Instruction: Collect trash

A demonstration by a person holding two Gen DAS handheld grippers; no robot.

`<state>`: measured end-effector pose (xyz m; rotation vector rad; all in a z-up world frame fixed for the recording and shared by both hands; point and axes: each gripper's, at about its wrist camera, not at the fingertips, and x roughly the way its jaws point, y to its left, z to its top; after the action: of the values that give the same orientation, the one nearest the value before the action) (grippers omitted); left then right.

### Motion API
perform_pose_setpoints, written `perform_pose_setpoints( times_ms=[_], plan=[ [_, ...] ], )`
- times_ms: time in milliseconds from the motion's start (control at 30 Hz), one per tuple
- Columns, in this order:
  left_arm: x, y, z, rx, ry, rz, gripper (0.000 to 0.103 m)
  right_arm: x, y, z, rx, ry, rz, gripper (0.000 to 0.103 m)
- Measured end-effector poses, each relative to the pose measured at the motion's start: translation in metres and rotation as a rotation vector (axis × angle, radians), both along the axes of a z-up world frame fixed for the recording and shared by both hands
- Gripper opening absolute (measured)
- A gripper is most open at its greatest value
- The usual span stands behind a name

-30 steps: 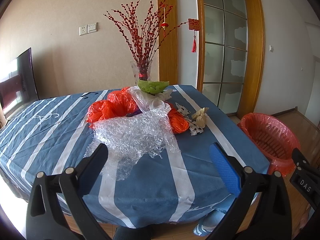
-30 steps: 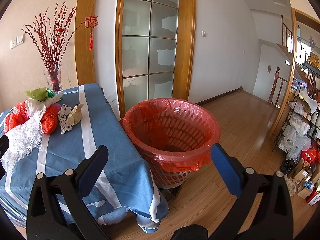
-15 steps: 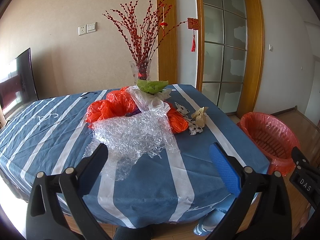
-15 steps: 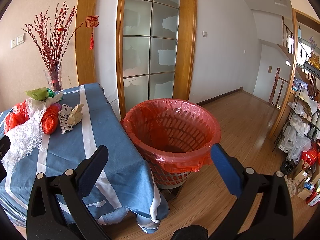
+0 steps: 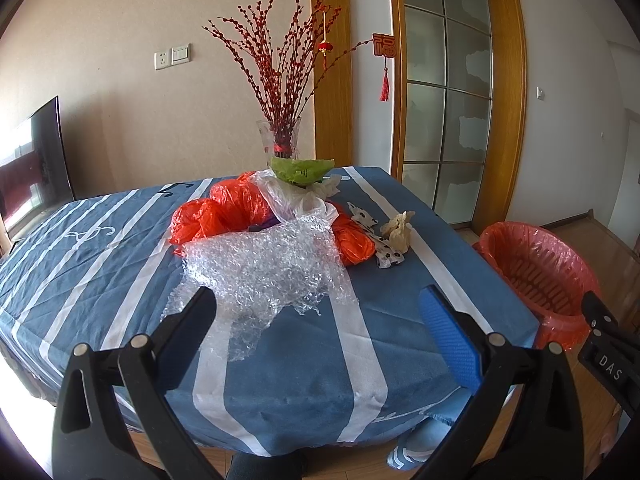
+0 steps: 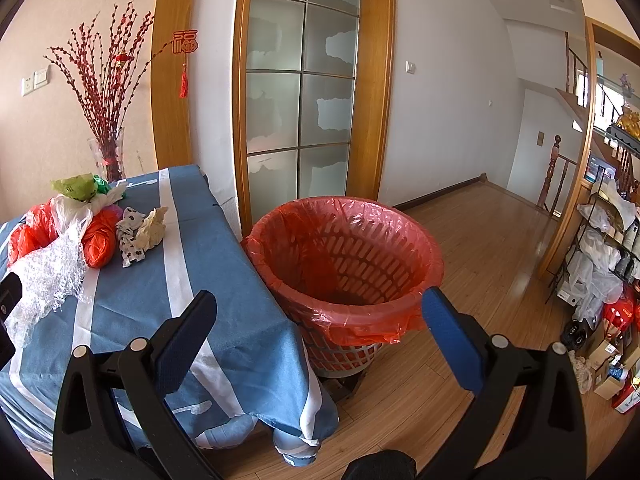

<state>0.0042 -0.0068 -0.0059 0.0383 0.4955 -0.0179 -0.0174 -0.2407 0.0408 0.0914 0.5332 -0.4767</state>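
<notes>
A heap of trash lies on the blue striped tablecloth (image 5: 100, 264): clear bubble wrap (image 5: 264, 268) in front, orange plastic bags (image 5: 224, 212), a white bag (image 5: 292, 200), a green wrapper (image 5: 302, 170), spotted paper (image 5: 380, 248) and a crumpled beige paper (image 5: 398, 230). My left gripper (image 5: 320, 328) hangs open at the table's near edge, just short of the bubble wrap, holding nothing. My right gripper (image 6: 320, 328) is open and empty in front of the basket (image 6: 348, 264), which is lined with a red bag and stands on the floor beside the table's right edge.
A glass vase (image 5: 280, 140) of red branches stands behind the heap. A glazed door (image 6: 300, 100) is behind the basket. Wooden floor (image 6: 480, 240) stretches right toward a cluttered shelf rack (image 6: 600, 260). A dark screen (image 5: 44, 152) stands left of the table.
Both views have shifted only slightly; the left gripper has crept a little toward the table. Nothing was grasped or moved.
</notes>
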Motion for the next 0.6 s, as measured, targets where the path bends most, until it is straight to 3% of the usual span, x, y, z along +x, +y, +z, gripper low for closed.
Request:
perform_pose_setpoints(
  times_ms=[600],
  plan=[
    [0.0001, -0.0005, -0.0022, -0.001, 0.002, -0.004, 0.099, 0.0005, -0.0005, -0.0014, 0.003, 0.003, 0.001, 0.101]
  ],
)
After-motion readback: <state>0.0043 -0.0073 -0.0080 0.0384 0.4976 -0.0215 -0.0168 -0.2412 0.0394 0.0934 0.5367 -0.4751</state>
